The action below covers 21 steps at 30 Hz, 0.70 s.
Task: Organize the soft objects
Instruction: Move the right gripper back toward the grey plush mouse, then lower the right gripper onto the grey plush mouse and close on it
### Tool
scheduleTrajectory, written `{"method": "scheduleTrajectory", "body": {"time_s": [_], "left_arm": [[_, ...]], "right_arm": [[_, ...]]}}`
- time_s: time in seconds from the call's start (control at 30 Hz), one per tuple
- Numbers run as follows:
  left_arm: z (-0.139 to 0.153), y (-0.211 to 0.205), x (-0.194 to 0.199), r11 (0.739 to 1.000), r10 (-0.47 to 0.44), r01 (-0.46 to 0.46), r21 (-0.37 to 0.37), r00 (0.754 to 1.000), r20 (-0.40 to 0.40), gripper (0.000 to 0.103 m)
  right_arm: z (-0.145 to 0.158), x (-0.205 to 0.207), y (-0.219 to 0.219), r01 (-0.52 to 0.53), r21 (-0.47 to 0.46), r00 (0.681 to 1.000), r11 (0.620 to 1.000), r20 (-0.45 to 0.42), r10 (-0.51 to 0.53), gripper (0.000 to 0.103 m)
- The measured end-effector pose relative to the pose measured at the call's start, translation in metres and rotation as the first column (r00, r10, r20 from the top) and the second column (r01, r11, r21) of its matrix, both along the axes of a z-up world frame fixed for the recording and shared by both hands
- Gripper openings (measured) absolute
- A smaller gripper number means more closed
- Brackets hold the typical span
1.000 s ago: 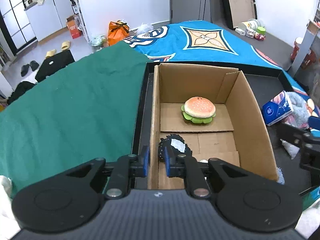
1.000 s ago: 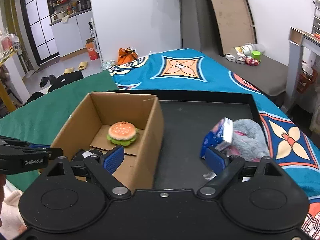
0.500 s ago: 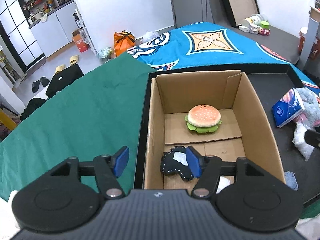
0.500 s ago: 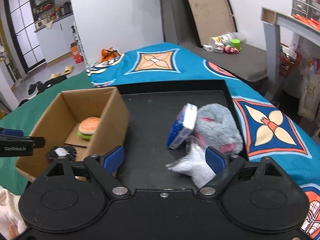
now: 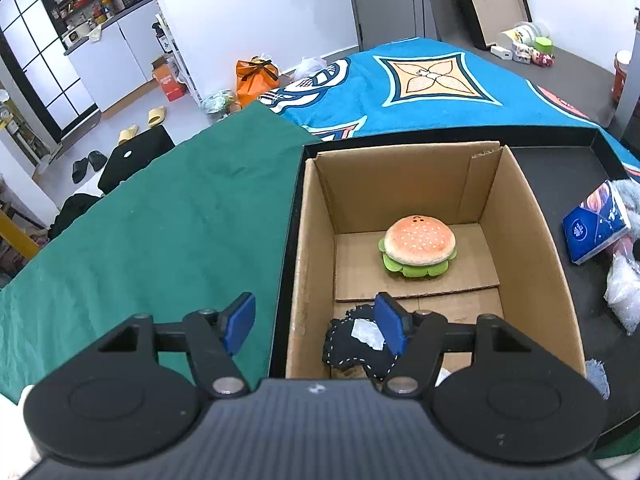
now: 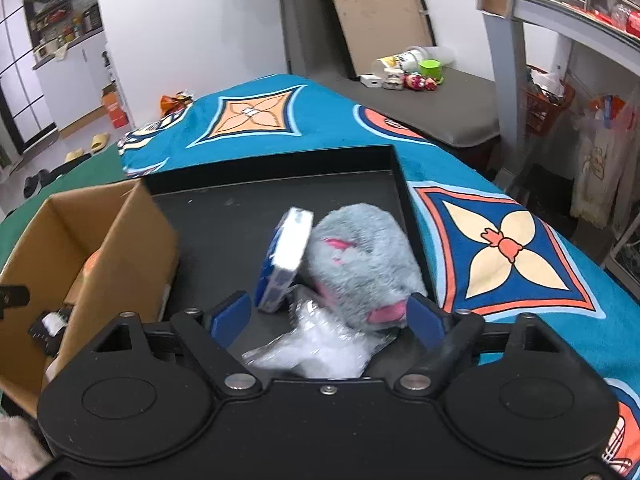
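A cardboard box stands in a black tray. In it lie a plush burger and a black stitched soft toy. My left gripper is open and empty, above the box's near left wall, straddling it. My right gripper is open over a grey and pink plush, a blue tissue pack leaning on it, and a clear plastic bag. The box also shows in the right wrist view.
The tray lies on a bed with a blue patterned blanket and a green cloth. A grey bench with small items and a metal shelf stand to the right. Shoes and bags lie on the floor.
My left gripper opened, let go of the black toy into the box and drew back. My right gripper swung right from the box to over the plush and tissue pack.
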<state>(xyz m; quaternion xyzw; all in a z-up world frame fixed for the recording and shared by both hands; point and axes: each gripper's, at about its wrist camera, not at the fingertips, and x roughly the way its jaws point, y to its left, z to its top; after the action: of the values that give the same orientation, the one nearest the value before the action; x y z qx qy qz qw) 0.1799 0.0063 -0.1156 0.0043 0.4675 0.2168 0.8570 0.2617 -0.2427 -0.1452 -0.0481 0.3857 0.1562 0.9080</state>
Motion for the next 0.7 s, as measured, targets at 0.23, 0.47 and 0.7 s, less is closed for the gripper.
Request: {"method": "scheduleTrajectory", "body": {"time_s": [0.23,0.47,0.7], "left_arm": [[-0.003,0.002,0.007,1.000,0.008,-0.007,0.006,1.000,-0.007,0.065],[-0.009,0.002,0.011,1.000,0.002,-0.002,0.018,0.999,-0.035,0.065],[-0.014,0.002,0.014,1.000,-0.009,0.010,0.013,0.999,-0.048,0.065]], "right_arm": [[-0.006,0.017,-0.006,0.006,-0.012,1.000,1.000,-0.007,-0.006,0.067],[-0.012,0.033,-0.007,-0.005,-0.032,1.000,0.999,-0.013,0.005,0.068],[-0.019,0.036,-0.001,-0.045,-0.063,0.999,0.997,-0.022,0.043,0.056]]}}
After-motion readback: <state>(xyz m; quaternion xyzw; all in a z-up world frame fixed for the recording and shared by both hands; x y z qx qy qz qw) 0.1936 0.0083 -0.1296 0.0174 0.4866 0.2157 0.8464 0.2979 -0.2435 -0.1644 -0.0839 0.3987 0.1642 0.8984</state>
